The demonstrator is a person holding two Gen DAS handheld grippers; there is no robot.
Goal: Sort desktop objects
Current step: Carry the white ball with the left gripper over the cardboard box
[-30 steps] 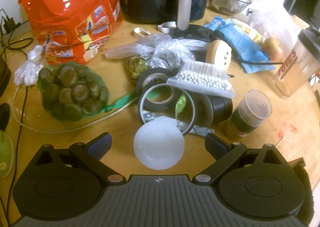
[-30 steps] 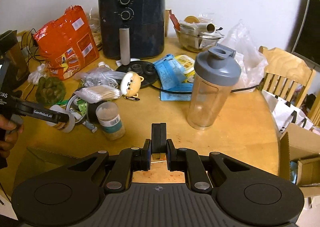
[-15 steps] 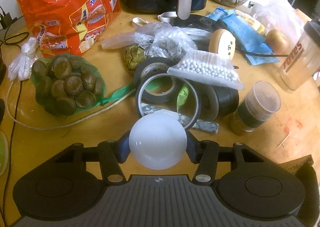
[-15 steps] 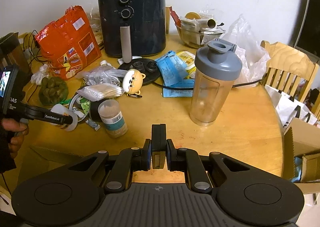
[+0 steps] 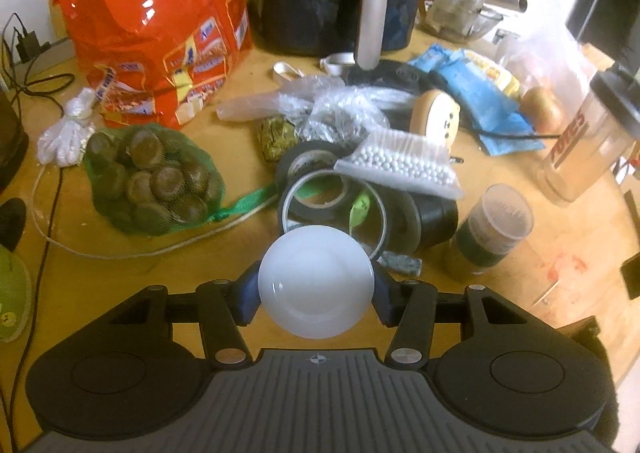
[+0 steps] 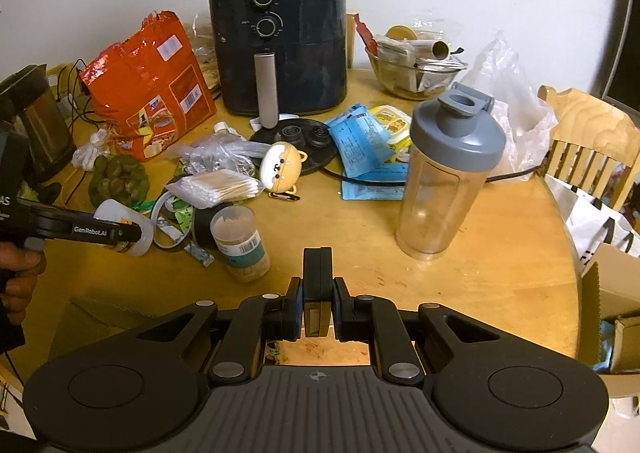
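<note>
Left wrist view shows my left tool [image 5: 316,287] clamped on the white bottle [image 5: 316,281], just near of the tape rolls [image 5: 332,193] on the bench [image 5: 500,313], while my right tool [image 6: 317,289] grips a small dark block [image 6: 317,285].

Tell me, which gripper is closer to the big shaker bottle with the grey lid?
Right. The right gripper, shut on a small dark block, sits just in front of the shaker bottle. The left gripper, holding a white bottle, is far across the table.
</note>
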